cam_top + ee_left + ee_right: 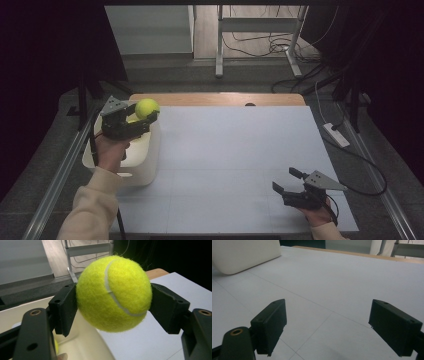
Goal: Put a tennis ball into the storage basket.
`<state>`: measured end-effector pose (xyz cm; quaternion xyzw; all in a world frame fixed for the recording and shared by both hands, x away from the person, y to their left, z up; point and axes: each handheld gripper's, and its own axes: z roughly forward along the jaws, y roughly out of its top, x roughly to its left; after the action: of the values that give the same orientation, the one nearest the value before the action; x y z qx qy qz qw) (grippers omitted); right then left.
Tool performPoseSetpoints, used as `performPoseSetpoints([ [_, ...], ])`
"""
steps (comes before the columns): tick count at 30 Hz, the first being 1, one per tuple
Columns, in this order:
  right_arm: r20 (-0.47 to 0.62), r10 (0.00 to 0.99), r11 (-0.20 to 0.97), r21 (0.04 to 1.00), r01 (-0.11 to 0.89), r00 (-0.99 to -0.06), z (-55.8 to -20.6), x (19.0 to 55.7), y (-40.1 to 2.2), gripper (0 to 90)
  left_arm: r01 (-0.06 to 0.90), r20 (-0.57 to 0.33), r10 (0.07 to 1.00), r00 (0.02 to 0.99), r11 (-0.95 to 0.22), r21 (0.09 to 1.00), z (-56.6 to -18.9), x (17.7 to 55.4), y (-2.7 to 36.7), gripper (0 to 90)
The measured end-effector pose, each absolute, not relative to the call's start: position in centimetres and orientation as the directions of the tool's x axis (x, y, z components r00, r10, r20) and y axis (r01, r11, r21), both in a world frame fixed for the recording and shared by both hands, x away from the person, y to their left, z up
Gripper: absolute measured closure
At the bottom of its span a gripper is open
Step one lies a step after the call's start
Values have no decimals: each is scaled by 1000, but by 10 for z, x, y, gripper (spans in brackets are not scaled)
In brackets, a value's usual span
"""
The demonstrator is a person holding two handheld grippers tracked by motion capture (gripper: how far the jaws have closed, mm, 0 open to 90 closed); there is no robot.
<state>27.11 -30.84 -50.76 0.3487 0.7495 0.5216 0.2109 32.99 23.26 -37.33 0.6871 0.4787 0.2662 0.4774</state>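
Observation:
A yellow tennis ball [147, 108] [113, 293] is clamped between the two black jaws of my left gripper [145, 116] [113, 307], held above the far right rim of a cream tub [145, 162] [85, 342] at the table's left side. Another yellow ball [132, 119] lies inside the tub, partly hidden by the gripper. My right gripper [286, 182] [334, 327] rests low over the white table sheet [235, 150] at the front right, its jaws open with nothing between them.
The tub's rounded wall [244, 255] shows far off in the right gripper view. A wooden table edge [220, 98] runs along the back. Behind it are a desk frame [260, 30] and loose cables on the floor. A power strip [336, 134] lies off the right side.

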Motion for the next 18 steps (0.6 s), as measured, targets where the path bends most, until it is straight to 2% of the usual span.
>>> performPoseSetpoints([
  [18, 48, 744, 213, 928, 304, -667, -508, 271, -309, 145, 448, -81, 936, 342, -87, 890, -379, 338, 251, 271],
])
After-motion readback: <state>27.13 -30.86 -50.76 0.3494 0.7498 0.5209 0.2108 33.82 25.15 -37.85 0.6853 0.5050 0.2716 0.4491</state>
